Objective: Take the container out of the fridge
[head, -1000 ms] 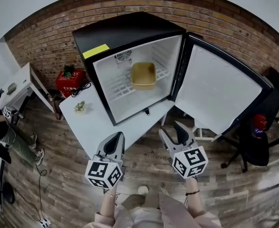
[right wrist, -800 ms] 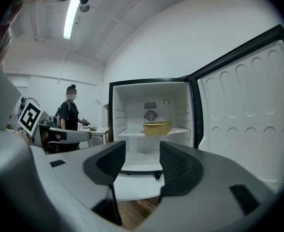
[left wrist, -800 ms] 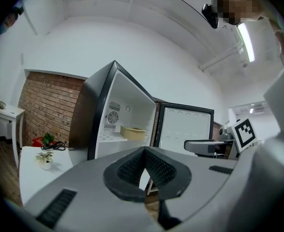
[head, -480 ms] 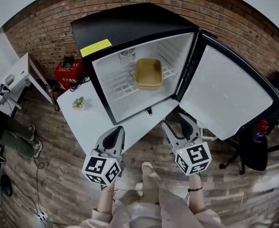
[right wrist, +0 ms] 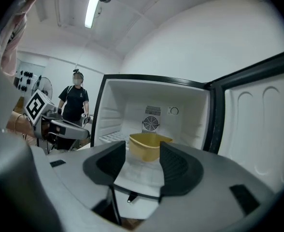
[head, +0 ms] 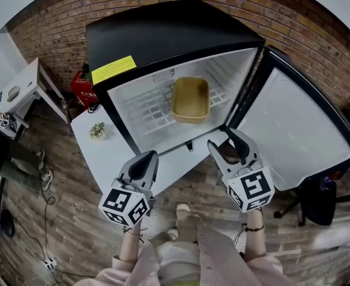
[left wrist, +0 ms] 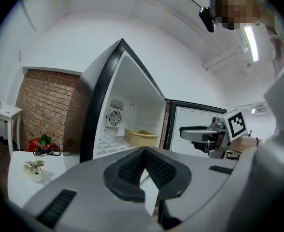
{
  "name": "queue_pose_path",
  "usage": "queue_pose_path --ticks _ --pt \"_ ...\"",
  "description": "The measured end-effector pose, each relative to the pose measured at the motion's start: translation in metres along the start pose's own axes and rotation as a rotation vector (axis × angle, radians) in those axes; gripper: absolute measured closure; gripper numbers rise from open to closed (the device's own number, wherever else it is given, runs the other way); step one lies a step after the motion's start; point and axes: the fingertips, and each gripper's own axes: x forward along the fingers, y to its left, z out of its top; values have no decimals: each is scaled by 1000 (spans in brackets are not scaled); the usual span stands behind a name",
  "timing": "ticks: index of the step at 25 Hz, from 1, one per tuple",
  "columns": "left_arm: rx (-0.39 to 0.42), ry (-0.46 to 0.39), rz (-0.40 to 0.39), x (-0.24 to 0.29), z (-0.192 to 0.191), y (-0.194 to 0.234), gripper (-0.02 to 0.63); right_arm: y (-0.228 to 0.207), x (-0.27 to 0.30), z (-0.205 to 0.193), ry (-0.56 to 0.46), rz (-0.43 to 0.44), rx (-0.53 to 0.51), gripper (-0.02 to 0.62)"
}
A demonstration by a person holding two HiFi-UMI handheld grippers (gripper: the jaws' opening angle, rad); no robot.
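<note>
Yellow container [head: 190, 99] sat on the open fridge [head: 163, 34] shelf. Near it, the right gripper [head: 227, 144] had its jaws apart and empty; the left gripper [head: 144, 161] was pinched together.

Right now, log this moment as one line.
fridge door: open; container: on shelf; left hand-held gripper: shut; right hand-held gripper: open, aimed at container

- White table [head: 112, 154]: carries the open fridge [head: 163, 34] and, just left of it, a small plant [head: 97, 131]
- Wire shelf [head: 148, 112] inside the fridge: a tan container [head: 190, 100] rests on it
- Wood floor [head: 74, 219]: the table and a red box [head: 81, 89] stand on it
</note>
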Motion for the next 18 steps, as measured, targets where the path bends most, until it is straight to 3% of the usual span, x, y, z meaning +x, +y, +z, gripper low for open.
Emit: queue_pose_path --ticks 18 --pt "6 -15 28 61 14 9 616 -14 68 12 57 277 -203 388"
